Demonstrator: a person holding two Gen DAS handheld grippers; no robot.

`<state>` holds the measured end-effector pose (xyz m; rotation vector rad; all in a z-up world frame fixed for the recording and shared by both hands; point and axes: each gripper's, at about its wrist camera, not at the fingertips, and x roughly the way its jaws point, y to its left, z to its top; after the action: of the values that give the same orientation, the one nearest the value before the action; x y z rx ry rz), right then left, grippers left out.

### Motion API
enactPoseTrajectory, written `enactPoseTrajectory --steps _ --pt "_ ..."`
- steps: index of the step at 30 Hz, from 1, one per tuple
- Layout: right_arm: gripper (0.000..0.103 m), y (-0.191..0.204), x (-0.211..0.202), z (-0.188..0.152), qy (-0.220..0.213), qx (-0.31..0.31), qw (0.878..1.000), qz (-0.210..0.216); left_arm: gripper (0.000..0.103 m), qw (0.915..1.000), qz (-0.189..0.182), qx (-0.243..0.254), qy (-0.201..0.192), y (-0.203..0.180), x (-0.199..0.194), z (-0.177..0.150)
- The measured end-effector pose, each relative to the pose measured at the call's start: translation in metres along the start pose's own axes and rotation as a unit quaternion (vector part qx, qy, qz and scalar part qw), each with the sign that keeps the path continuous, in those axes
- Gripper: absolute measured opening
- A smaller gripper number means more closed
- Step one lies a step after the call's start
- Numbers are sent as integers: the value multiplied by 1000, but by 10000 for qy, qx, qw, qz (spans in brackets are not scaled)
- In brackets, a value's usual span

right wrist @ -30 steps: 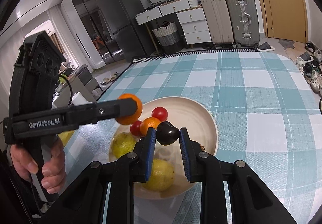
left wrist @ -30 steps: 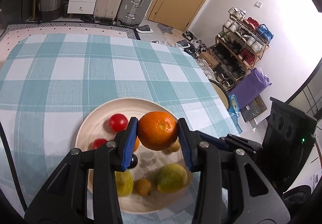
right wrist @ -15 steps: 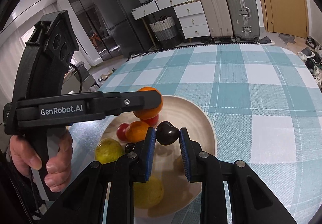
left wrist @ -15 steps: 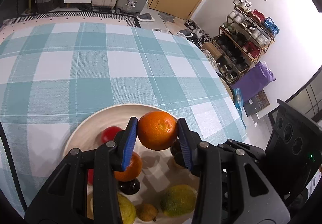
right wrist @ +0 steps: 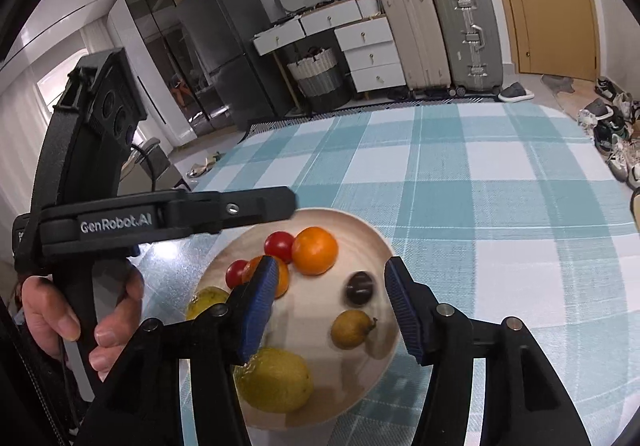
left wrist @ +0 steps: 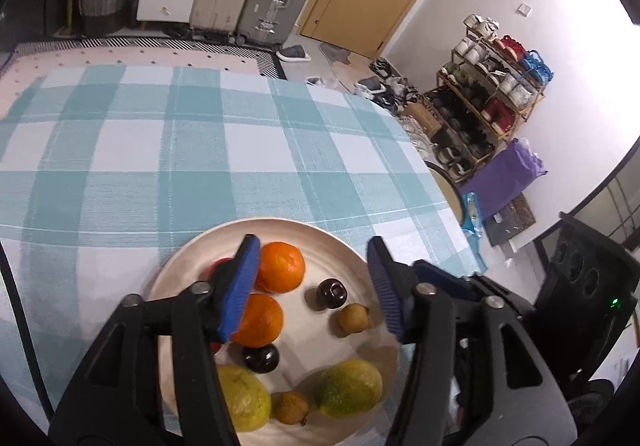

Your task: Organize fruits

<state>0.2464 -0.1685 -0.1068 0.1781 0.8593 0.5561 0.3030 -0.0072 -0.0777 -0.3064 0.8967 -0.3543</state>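
A cream plate [left wrist: 328, 242] [right wrist: 376, 242] on the checked cloth holds the fruit. An orange [left wrist: 280, 266] [right wrist: 315, 250] lies on it, next to a second orange [left wrist: 258, 320] and red tomatoes [right wrist: 279, 246]. A dark plum [left wrist: 331, 293] [right wrist: 359, 288] lies on the plate, blurred in the right wrist view. Another dark plum [left wrist: 260, 358], small yellow fruits [left wrist: 353, 319] [right wrist: 352, 328] and yellow-green lemons [left wrist: 348, 388] [right wrist: 276, 380] lie nearer. My left gripper [left wrist: 314, 286] is open and empty above the plate. My right gripper [right wrist: 334, 304] is open and empty above the plate.
The teal checked tablecloth [left wrist: 160, 149] stretches beyond the plate. The table edge drops off at the right in the left wrist view, with a shoe rack [left wrist: 488, 101] beyond. Suitcases [right wrist: 440, 33] and drawers stand at the far wall. A hand holds the left gripper's handle [right wrist: 80, 306].
My left gripper opened and let the orange down onto the plate. My right gripper opened and dropped the dark plum onto the plate.
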Motion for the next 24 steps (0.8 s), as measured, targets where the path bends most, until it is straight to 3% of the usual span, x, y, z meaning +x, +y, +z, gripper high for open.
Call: enactPoseTrajectory --steps 6,9,14,17,21,24 --pt "61 3 -19 1 -242 39 9997 -72 61 9990 344 69 -258 -2 -29 -8" --pt "68 8 -31 1 -419 1 9990 -148 68 9977 524 175 -394 -8 -45 -14" --pt "69 17 -49 1 -597 -27 9981 -168 80 9943 693 399 -709 -22 -74 -25" --pt "82 24 -62 1 -764 -70 9967 -251 81 9924 776 511 -808 -30 -88 -31" --pt "85 32 -77 -1 -961 -138 9949 -286 86 9895 928 601 -928 -39 -106 -41" --pt "89 39 -88 -3 -1079 -171 9934 -337 98 9864 1046 685 -1063 -46 -119 -50"
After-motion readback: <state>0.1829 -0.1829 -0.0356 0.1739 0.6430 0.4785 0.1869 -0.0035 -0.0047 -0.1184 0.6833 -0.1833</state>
